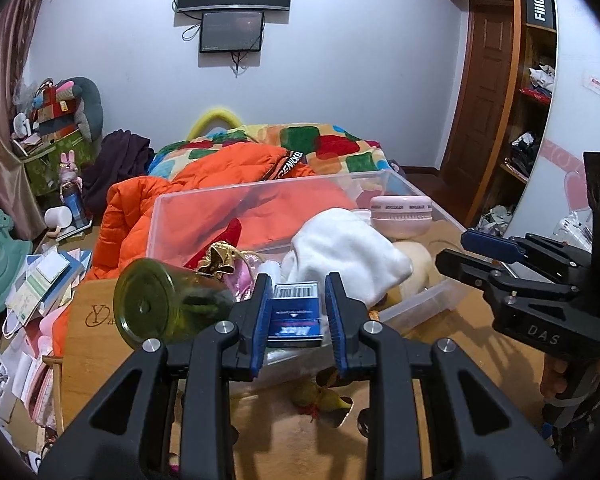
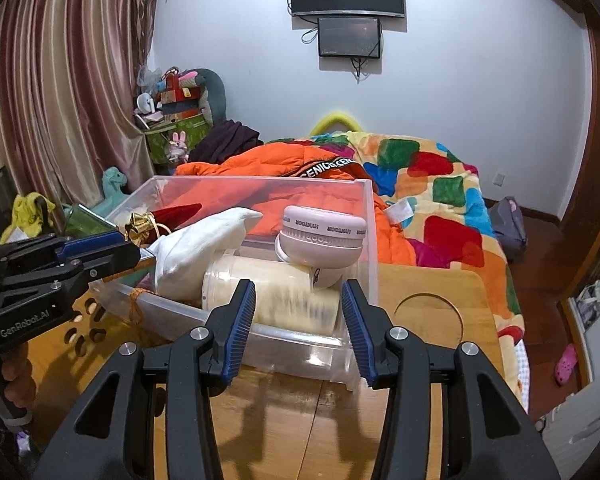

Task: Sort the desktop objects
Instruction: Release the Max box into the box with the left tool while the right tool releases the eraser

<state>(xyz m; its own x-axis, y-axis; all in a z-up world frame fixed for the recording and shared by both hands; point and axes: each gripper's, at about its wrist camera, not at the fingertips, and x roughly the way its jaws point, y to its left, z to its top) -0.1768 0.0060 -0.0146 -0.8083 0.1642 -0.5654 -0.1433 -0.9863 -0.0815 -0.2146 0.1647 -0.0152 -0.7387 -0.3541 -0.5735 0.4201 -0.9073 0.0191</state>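
Nearest the left wrist camera, the left tongs (image 1: 296, 312) are clamped on a small blue box (image 1: 296, 314) with a barcode label on its far end, the blue pads pressing its two sides. It is held above the near edge of a clear plastic bin (image 1: 260, 196) that stands on the wooden bench (image 1: 88, 344).

At ten o'clock from the box a green glass bottle (image 1: 156, 300) shows its round base to the camera; it seems to lie tilted at the bin's left end, though the lens distortion makes that hard to judge. Beyond the box, at twelve to one o'clock, a white cloth (image 1: 348, 248) is heaped in the bin, with a pink round device (image 1: 402, 216) behind it at one o'clock and a gold bow (image 1: 220, 258) at eleven o'clock.

From the right wrist camera, the right tongs (image 2: 298, 328) are spread wide and grip nothing, their pads either side of a cream cylinder (image 2: 268, 292) lying on its side inside the bin, just beyond the bin's near wall. The pink device leans on top of that cylinder at twelve o'clock. An orange jacket (image 2: 284, 164) and a patchwork quilt (image 2: 440, 184) cover the bed behind the bench.
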